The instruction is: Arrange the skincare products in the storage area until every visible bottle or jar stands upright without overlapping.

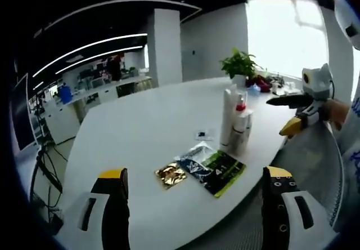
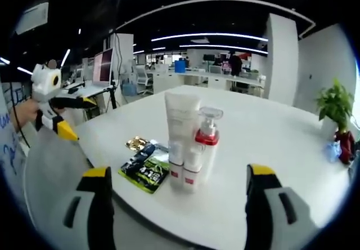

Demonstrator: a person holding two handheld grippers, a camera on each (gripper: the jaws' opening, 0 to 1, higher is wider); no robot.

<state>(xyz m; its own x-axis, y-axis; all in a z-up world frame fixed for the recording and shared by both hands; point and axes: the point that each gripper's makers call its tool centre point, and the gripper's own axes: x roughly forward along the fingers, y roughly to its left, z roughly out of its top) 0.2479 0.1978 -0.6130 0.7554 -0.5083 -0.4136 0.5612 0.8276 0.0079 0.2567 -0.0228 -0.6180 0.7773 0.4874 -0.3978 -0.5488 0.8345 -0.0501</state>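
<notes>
1. Left gripper view: the left gripper [image 1: 196,188] rises from the bottom edge with its two black, yellow-tipped jaws spread wide apart and nothing between them.
2. Ahead of it on the large white oval table [image 1: 146,120] stands a tight group of skincare products [image 1: 235,120]: a tall white tube upright, a clear pump bottle with a red collar and smaller white bottles touching it, all upright near the table's right edge.
3. Just in front of that group lie a flat dark green-and-black sachet [image 1: 216,168] and, beside it, a small gold foil packet [image 1: 170,174]; the two are close, the gold one to the left.
4. A leafy green potted plant [image 1: 240,65] sits at the far end of the table.
5. The right gripper [image 1: 297,115] enters from the right, held by a hand; its jaws look apart and empty.
6. Right gripper view: the right gripper's own jaws stand wide open at the bottom, holding nothing, with the skincare products [image 2: 190,143] upright between and beyond them.
7. The sachet [image 2: 145,168] and gold packet [image 2: 136,143] lie flat to the left of the bottles.
8. The left gripper [image 2: 63,117] shows at the far left, off the table edge, in a hand.
9. The plant [image 2: 334,105] stands far right.
</notes>
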